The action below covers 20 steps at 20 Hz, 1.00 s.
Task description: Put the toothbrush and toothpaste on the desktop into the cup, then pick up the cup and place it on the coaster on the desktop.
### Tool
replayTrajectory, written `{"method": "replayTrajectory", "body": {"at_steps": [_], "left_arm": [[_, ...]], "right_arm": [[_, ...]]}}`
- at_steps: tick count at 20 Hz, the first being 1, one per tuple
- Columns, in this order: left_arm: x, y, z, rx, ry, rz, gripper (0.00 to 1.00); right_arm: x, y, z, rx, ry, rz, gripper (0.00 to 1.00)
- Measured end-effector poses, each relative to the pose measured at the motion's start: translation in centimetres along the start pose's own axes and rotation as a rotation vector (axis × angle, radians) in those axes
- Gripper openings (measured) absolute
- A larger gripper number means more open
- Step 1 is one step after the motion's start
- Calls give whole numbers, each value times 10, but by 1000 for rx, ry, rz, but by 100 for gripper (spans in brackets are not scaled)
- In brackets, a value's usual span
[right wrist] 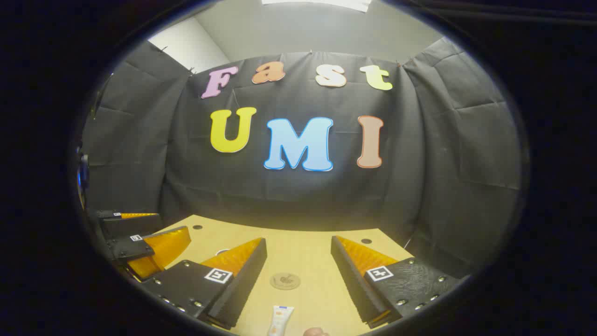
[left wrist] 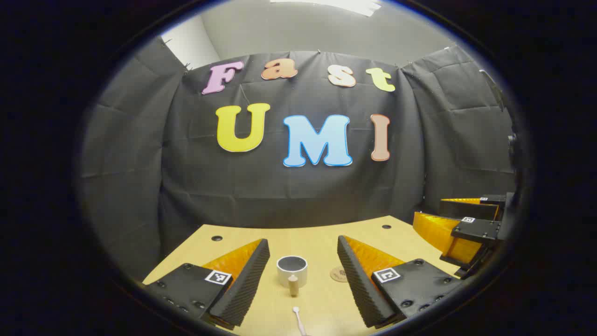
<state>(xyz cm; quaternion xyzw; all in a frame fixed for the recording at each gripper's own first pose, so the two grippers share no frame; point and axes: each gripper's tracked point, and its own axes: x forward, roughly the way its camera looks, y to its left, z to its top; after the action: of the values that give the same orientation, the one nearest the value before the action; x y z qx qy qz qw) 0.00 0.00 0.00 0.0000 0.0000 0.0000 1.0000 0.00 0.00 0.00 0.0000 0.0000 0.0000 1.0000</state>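
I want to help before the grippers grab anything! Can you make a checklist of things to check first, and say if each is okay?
1. Left gripper open with nothing between its fingers: ok.
2. Right gripper open and holding nothing: ok.
3. Round white cup upright with its mouth free, on the light wooden desktop: ok.
4. Thin toothbrush lying near the left gripper, in front of the cup: ok, though it is cut off at the picture's edge.
5. White toothpaste tube lying flat near the right gripper: ok.
6. Round brown coaster bare, ready for the cup: ok.
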Motion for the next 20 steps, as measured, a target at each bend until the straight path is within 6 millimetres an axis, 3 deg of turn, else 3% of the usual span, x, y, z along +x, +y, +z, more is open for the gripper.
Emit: {"method": "replayTrajectory", "body": {"at_steps": [8, 12, 17, 20], "left_arm": [[4, -2, -8, -15, 37, 27, 100], [6, 2, -11, -39, 50, 53, 89], [11, 4, -14, -38, 60, 58, 97], [16, 1, -27, -37, 99, 49, 100]], "right_arm": [[6, 0, -18, 19, 87, 17, 89], [11, -9, -30, 12, 127, 11, 89], [15, -8, -38, 40, 160, 25, 89], [19, -4, -45, 50, 193, 42, 89]]}}
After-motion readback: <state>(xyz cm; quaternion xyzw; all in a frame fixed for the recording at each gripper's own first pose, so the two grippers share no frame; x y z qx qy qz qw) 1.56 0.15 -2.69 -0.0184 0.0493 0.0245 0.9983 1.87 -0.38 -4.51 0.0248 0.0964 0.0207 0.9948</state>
